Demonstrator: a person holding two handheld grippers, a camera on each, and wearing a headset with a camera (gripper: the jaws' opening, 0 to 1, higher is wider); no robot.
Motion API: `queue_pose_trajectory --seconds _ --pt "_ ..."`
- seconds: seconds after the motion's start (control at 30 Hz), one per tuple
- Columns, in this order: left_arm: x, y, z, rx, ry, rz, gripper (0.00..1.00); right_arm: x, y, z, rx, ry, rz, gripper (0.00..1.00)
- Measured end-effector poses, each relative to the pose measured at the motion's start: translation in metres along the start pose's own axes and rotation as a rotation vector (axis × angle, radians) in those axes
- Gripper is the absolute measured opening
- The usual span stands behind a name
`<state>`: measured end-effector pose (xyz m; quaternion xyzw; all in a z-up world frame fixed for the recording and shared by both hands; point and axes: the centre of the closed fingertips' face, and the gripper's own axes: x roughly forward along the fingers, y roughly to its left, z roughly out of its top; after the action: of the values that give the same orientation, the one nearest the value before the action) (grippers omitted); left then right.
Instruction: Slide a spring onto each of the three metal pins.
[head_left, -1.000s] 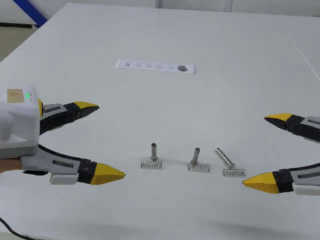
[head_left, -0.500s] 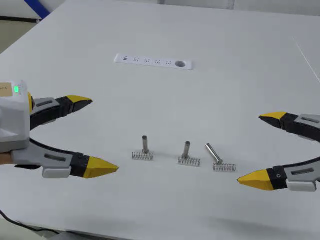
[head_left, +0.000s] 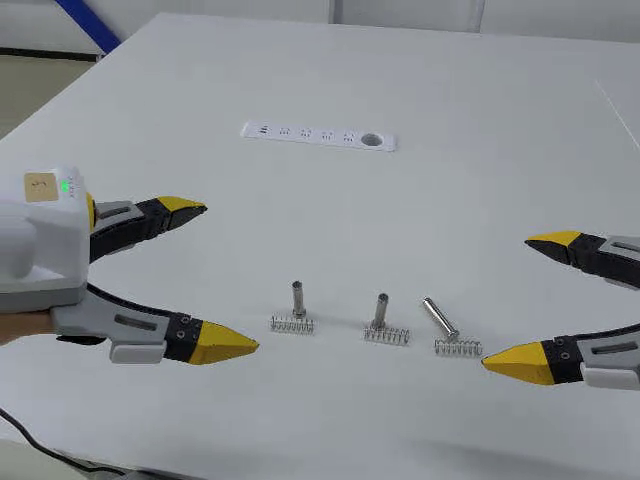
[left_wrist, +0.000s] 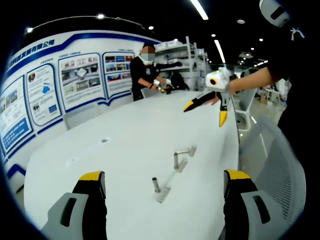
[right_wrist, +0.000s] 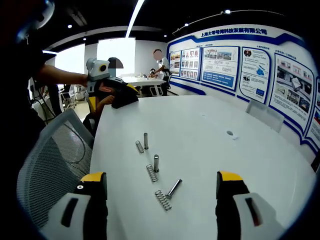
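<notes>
White table (head_left: 450, 90), power strip (head_left: 317, 134), poster-lined blue-trimmed wall (right_wrist: 250, 62), mesh chair (right_wrist: 45, 165), ceiling strip lights (left_wrist: 199, 9)

I see my left tongs (head_left: 225, 277) at nine o'clock in the head view and my right tongs (head_left: 508, 302) at four o'clock. They are built alike: curved grey arms with a slot, black mid-sections with small screws, and pointed yellow tips. A thin black cable (head_left: 30, 450) lies at seven o'clock. In the left gripper view, my dark sleeve (left_wrist: 280, 70) is at two o'clock.
</notes>
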<state>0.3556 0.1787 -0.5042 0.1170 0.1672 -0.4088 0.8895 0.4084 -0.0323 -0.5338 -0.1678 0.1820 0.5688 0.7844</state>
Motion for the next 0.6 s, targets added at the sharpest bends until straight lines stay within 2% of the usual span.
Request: queue_pose_trajectory --seconds 0.2,0.47,0.6 --pt "0.004 0.001 -0.003 -0.015 -0.012 -0.010 1.00 0.001 -0.004 0.003 0.030 -0.003 -0.034 0.89" --pt "0.007 0.003 -0.006 -0.024 -0.005 -0.026 1.00 0.002 -0.009 0.003 0.049 0.010 -0.056 0.87" --pt "0.006 0.008 -0.008 -0.035 -0.004 -0.011 1.00 0.005 -0.014 0.001 0.058 0.012 -0.077 0.82"
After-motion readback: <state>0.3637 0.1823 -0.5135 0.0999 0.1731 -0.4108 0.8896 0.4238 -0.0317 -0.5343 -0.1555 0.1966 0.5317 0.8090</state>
